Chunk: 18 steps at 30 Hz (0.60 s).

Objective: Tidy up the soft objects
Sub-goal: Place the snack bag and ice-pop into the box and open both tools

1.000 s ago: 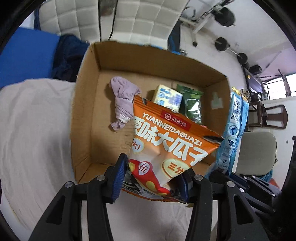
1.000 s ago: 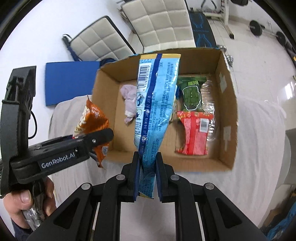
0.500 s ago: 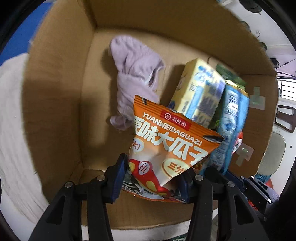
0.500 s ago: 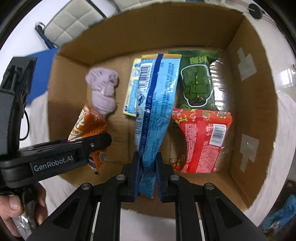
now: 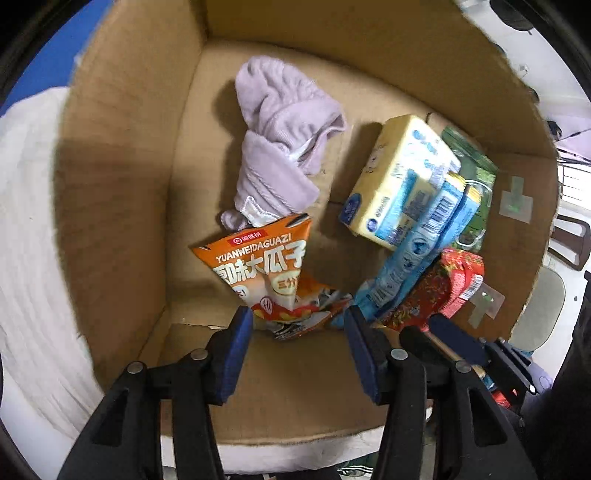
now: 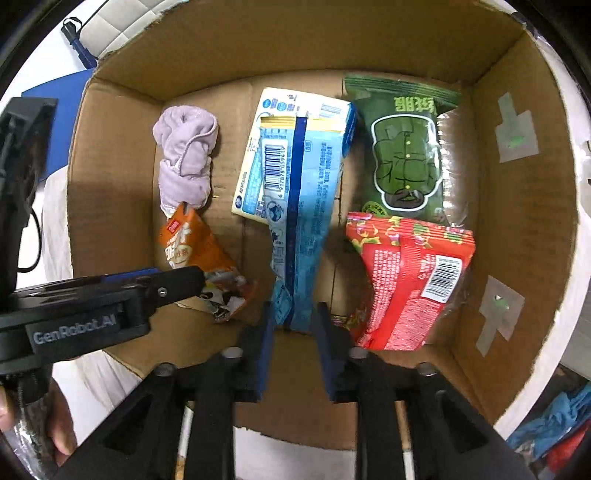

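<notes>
Both grippers reach into a cardboard box [image 5: 122, 206] [image 6: 524, 229]. My left gripper [image 5: 299, 325] is open; the orange snack bag [image 5: 266, 266] [image 6: 192, 251] lies on the box floor just past its fingertips, released. My right gripper [image 6: 293, 317] is open around the lower end of the blue snack bag [image 6: 299, 206] [image 5: 417, 254], which rests on the box floor over a yellow pack [image 5: 395, 173] [image 6: 255, 166]. A lilac cloth [image 5: 280, 144] [image 6: 184, 155] lies at the back left.
A green bag [image 6: 406, 155] and a red bag [image 6: 410, 277] lie at the box's right side. The box stands on a white cloth [image 5: 29, 240]. A blue mat [image 5: 48, 70] and a padded chair [image 6: 122, 18] are behind it.
Both grippers pushed down into the box and opened. The orange bag and the blue bag dropped from the jaws onto the box floor.
</notes>
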Each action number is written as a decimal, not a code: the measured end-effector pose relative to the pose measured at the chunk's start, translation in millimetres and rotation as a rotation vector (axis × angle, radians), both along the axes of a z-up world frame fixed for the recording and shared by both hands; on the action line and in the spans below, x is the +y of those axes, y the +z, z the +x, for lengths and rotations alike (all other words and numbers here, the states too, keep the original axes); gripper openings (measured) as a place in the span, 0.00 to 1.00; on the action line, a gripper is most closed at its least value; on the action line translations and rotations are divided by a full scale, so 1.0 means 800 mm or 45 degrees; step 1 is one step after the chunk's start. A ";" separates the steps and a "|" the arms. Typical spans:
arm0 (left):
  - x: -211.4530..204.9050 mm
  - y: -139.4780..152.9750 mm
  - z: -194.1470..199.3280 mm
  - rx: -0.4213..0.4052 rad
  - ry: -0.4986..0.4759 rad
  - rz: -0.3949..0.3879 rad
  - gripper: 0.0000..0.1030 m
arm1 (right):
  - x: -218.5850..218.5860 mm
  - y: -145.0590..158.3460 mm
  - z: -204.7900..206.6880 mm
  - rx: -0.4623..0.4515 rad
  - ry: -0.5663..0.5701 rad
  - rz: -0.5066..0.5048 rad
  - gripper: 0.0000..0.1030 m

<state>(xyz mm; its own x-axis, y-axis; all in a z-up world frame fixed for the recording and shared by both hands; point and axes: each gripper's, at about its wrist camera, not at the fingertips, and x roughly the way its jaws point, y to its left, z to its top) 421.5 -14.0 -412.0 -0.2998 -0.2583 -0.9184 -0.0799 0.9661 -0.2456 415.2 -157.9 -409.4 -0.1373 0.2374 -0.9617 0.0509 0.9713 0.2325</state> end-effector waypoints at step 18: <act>0.009 0.107 -0.040 -0.528 -0.086 0.193 1.00 | -0.050 0.059 -0.063 -0.299 -0.067 -0.233 0.92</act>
